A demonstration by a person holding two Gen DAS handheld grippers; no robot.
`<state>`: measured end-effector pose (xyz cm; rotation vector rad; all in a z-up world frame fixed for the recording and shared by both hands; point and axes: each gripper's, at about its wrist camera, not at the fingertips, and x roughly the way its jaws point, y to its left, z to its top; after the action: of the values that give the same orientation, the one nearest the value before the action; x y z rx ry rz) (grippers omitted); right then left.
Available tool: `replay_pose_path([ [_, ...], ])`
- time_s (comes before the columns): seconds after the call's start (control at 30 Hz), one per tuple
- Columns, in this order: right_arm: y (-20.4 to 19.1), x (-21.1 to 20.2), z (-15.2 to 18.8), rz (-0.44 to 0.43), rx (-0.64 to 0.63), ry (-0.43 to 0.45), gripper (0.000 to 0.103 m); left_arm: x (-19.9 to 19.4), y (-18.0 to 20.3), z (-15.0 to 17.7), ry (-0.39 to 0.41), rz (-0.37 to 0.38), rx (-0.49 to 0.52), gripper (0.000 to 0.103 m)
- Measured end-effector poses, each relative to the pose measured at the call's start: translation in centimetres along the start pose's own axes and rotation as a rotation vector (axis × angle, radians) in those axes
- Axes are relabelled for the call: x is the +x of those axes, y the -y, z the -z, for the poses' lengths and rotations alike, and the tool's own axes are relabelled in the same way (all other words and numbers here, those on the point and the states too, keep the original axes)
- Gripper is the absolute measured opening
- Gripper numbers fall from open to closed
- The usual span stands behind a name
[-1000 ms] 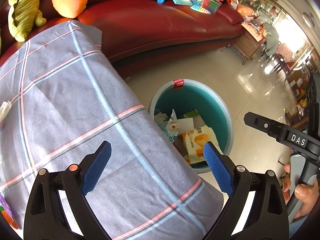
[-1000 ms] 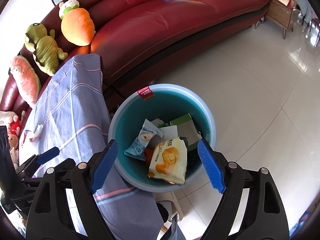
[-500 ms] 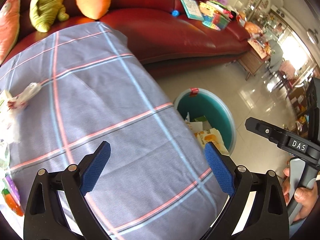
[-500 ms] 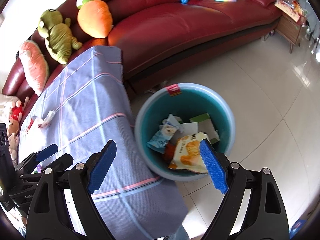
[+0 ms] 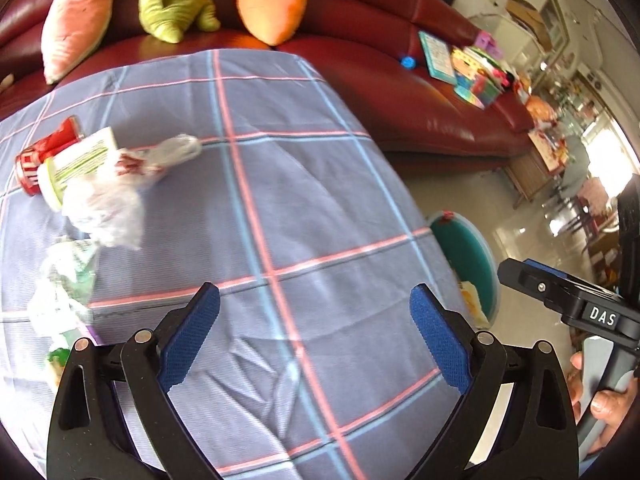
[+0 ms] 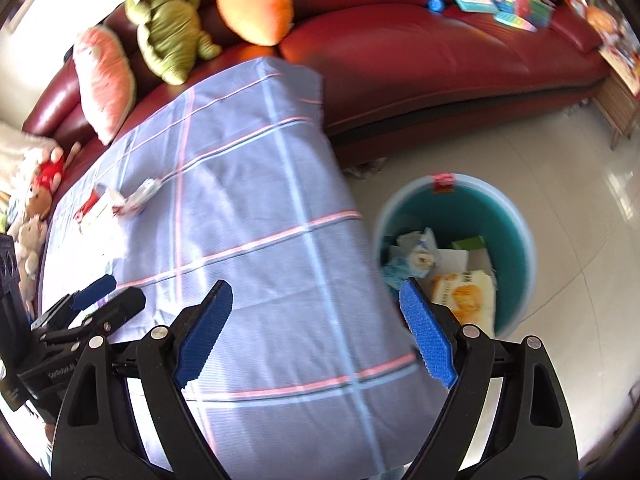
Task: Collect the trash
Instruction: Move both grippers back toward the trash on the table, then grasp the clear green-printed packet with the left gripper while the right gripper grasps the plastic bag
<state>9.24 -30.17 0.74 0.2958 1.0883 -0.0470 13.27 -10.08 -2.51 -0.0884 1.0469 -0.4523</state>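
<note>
Inside teal bin (image 6: 516, 236): snack wrappers (image 6: 464, 292).

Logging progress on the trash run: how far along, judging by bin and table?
Done: the bin on the floor already holds several wrappers, including an orange snack bag. In hand: nothing; left gripper and right gripper both have open, empty jaws over the plaid tablecloth. Left: a red can, crumpled white plastic and green-white wrappers lie on the cloth.

Probably a home living room: red sofa (image 6: 440, 48), plush toys (image 6: 168, 28).
</note>
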Motion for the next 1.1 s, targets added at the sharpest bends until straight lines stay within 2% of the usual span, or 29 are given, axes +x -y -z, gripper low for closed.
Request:
replay_pose_path([
  [0.37,-7.2,2.4,-1.1,-0.043,-0.092,-0.058,0.082,-2.8,-9.7,-0.6,0.029,-0.105,-0.125,0.096],
  [0.57,-9.9,3.7,-1.5,-0.053,-0.136,-0.088,0.082,-2.9,-15.3,-0.3,-0.002,-0.17,-0.198,0.096],
  [0.73,-11.6,5.2,-1.8,-0.061,-0.153,-0.118,0.082,-2.0,-17.6,0.2,-0.054,-0.198,-0.204,0.096],
  [0.87,-12.9,6.2,-1.9,-0.067,-0.166,-0.138,0.082,-1.0,-18.5,0.1,-0.077,-0.186,-0.219,0.096],
  [0.9,-13.2,6.4,-1.9,-0.068,-0.171,-0.141,0.082,-0.9,-18.6,0.1,-0.076,-0.18,-0.222,0.092],
  [0.93,-13.5,6.6,-1.9,-0.068,-0.176,-0.144,0.082,-0.8,-18.7,0.1,-0.076,-0.173,-0.219,0.082],
  [1.03,-14.5,7.3,-1.9,-0.067,-0.19,-0.158,0.082,-0.4,-19.3,0.2,-0.084,-0.146,-0.222,0.065],
  [1.1,-15.1,7.7,-2.0,-0.069,-0.196,-0.165,0.082,-0.7,-19.5,0.4,-0.063,-0.154,-0.212,0.064],
])
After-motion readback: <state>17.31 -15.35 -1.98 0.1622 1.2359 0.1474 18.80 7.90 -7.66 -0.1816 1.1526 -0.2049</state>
